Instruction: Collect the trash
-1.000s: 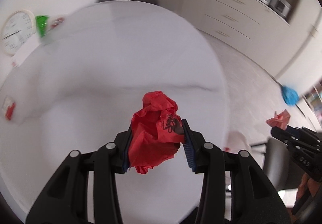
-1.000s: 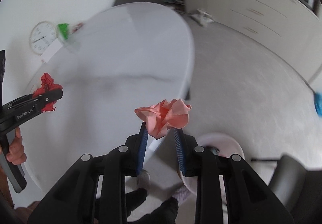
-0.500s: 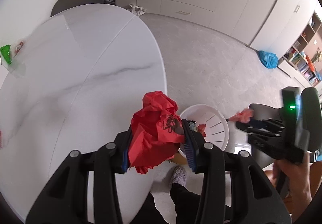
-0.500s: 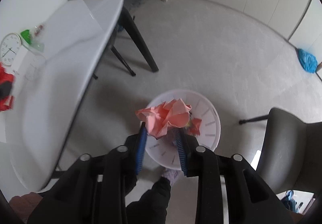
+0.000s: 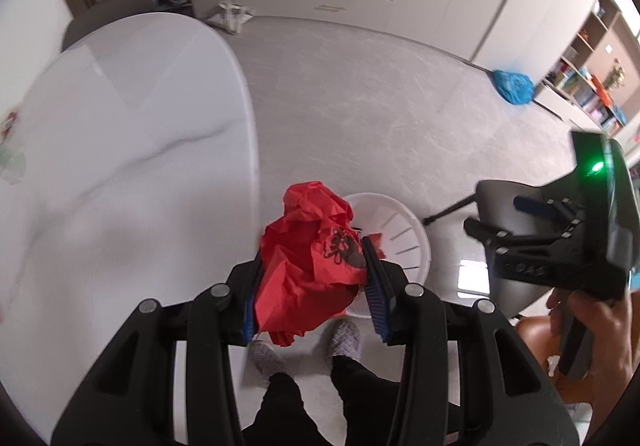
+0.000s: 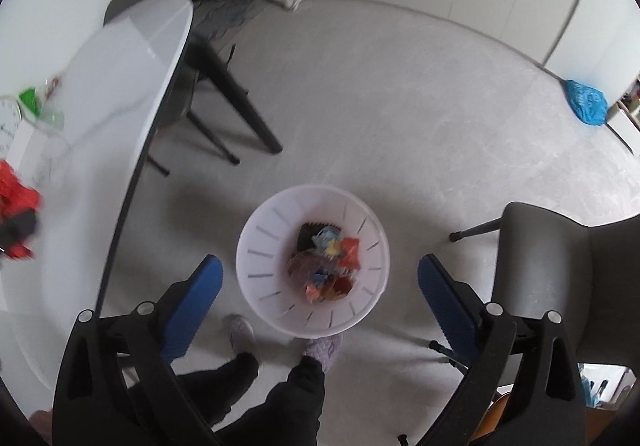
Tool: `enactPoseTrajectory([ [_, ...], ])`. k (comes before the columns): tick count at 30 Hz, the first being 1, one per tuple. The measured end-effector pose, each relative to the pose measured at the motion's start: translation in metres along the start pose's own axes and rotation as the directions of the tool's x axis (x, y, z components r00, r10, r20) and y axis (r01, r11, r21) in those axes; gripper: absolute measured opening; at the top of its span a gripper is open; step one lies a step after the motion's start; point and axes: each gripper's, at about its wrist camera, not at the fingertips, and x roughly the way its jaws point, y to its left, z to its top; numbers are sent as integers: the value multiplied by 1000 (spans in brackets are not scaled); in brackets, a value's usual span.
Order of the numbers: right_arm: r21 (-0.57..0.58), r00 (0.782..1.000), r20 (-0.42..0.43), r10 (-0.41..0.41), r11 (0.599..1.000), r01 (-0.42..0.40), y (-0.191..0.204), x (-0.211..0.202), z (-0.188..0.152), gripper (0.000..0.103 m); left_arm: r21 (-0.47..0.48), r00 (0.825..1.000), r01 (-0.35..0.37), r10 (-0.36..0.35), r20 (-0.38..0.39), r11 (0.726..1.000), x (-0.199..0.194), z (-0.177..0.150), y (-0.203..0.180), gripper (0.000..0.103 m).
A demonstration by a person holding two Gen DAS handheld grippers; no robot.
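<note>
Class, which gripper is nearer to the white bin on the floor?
Right. The right gripper hangs open directly above the bin; the left gripper, holding red paper, is beside it.

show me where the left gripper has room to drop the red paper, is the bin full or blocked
The bin is open from above: trash fills only its centre-right floor, and the slotted wall toward the table is bare. The right gripper, open, hangs over it, so the crowding is there. The left gripper holds the red paper by the table edge. Bare floor lies beyond the bin.
</note>
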Motion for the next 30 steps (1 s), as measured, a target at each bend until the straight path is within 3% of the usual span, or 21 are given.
enactPoseTrajectory([
  [9,6,998,48,-44,999,43,-39,-31,8,100,110,995,73,-64,-80,991,62,12,-60,42],
  [10,8,998,45,-42,999,42,-44,-31,8,100,119,994,74,-63,-91,990,70,12,-65,44],
  [14,7,999,25,-46,999,45,-56,-26,7,100,128,986,86,-67,-150,988,106,13,-81,70],
  [18,1,998,1,-55,998,55,-66,-20,7,100,130,979,87,-61,-195,988,129,11,-92,80],
  [23,9,999,-5,-53,999,53,-75,-15,6,100,122,977,87,-61,-203,989,129,8,-99,91],
  [30,22,999,4,-53,998,53,-80,-14,10,100,91,985,58,-42,-168,994,111,11,-93,91],
])
